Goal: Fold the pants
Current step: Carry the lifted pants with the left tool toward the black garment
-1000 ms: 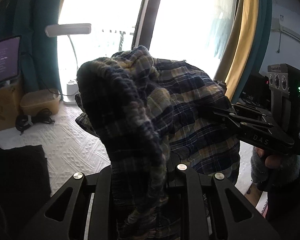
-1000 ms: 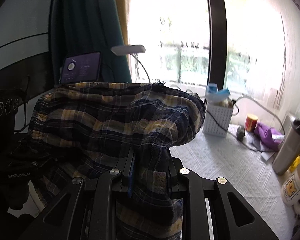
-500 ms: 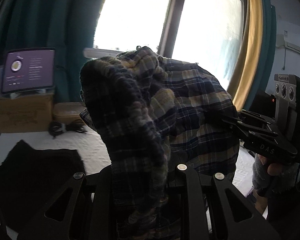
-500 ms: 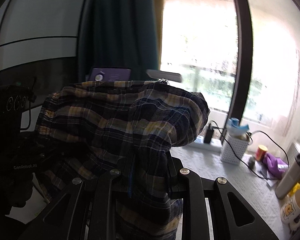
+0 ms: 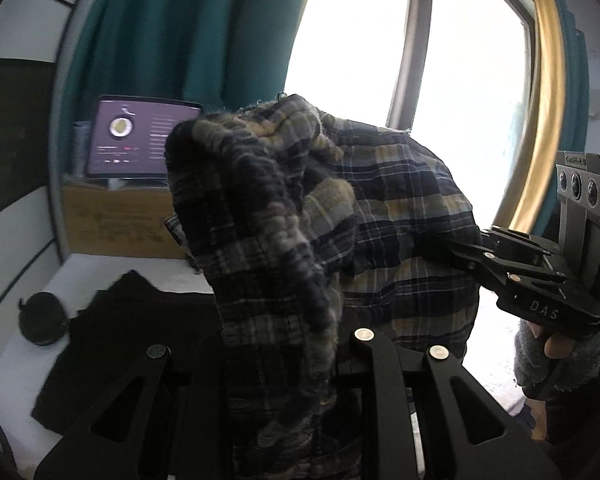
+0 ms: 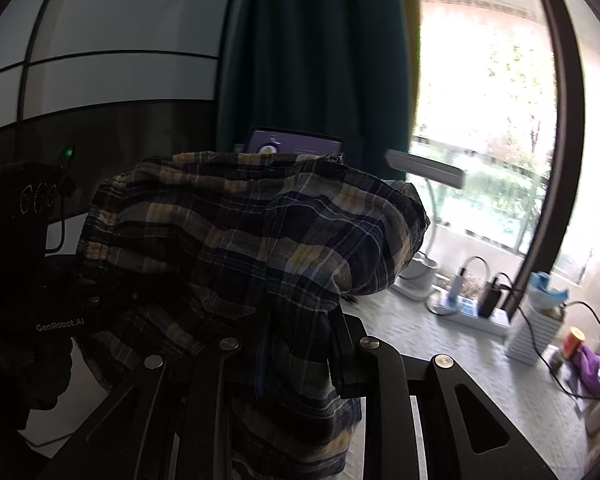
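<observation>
Dark blue and yellow plaid pants (image 5: 400, 200) hang bunched in the air between my two grippers. My left gripper (image 5: 280, 356) is shut on a thick gathered fold of them, which hides its fingertips. My right gripper (image 6: 296, 340) is shut on another fold of the pants (image 6: 260, 240), and the cloth drapes over its fingers. In the left wrist view the right gripper (image 5: 444, 250) reaches in from the right with its tips buried in the cloth, held by a gloved hand (image 5: 552, 356). The right wrist view shows the left gripper's body (image 6: 32, 272) at the far left.
A black garment (image 5: 120, 344) lies on the white table (image 6: 460, 392) beside a round black object (image 5: 42, 318). Behind it a lit tablet (image 5: 140, 136) stands on a cardboard box (image 5: 116, 220). A power strip (image 6: 472, 314), a white basket (image 6: 536, 332) and a desk lamp (image 6: 424, 168) stand by the window.
Both grippers have swung to the left and risen a little, carrying the pants between them. The tablet and curtain have come into the middle of both views. Both grips are unchanged.
</observation>
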Demonstrator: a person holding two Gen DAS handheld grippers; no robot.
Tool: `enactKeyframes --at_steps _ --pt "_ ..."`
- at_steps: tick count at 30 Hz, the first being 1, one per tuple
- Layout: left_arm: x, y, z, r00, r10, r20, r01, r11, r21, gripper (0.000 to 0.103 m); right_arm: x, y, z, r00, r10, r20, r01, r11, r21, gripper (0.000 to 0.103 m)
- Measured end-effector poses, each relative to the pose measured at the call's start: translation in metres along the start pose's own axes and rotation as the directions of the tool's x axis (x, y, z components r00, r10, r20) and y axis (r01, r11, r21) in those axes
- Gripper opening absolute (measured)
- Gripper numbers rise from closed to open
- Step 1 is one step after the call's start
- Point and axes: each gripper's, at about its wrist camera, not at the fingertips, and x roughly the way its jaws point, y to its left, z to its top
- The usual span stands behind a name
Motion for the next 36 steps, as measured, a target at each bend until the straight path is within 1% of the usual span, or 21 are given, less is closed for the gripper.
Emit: enactKeyframes --at_steps 4,9,13,19,21,25,28,30,36 --pt "-0.001 0.019 0.000 0.999 0.039 0.000 -0.039 0.999 -0.005 0.019 0.019 0.011 0.006 0.999 0.032 -0.005 -0.032 0.999 -0.005 0.024" --pt "0.015 0.037 -0.007 0.997 0.065 -0.049 -0.066 0.997 -0.026 0.019 0.052 0.013 0.001 0.997 0.058 -0.044 -0.058 0.998 0.009 0.024" --pt "0.035 0.043 -0.011 0.993 0.077 -0.093 -0.079 0.997 -0.019 0.019 0.077 0.006 -0.008 0.995 0.062 -0.082 -0.059 0.998 0.035 0.024" --pt "0.073 0.054 -0.018 0.981 0.083 -0.173 -0.088 0.996 -0.022 0.020 0.118 -0.019 -0.030 0.987 0.070 -0.146 -0.056 0.994 0.097 0.024" --pt "0.089 0.060 -0.023 0.973 0.092 -0.212 -0.101 0.994 -0.034 0.020 0.129 -0.026 -0.037 0.984 0.073 -0.164 -0.054 0.992 0.115 0.024" --pt "0.112 0.075 -0.034 0.950 0.124 -0.287 -0.146 0.988 -0.058 0.020 0.151 -0.043 -0.051 0.976 0.076 -0.205 -0.043 0.986 0.160 0.024" --pt "0.120 0.077 -0.042 0.938 0.138 -0.317 -0.162 0.985 -0.051 0.020 0.171 -0.059 -0.065 0.968 0.091 -0.235 -0.043 0.979 0.201 0.024" --pt "0.125 0.082 -0.046 0.934 0.139 -0.330 -0.168 0.984 -0.062 0.020 0.181 -0.065 -0.070 0.963 0.103 -0.250 -0.048 0.975 0.219 0.024" --pt "0.138 0.098 -0.054 0.911 0.158 -0.382 -0.205 0.975 -0.085 0.021 0.208 -0.069 -0.089 0.941 0.150 -0.303 -0.074 0.965 0.250 0.024"
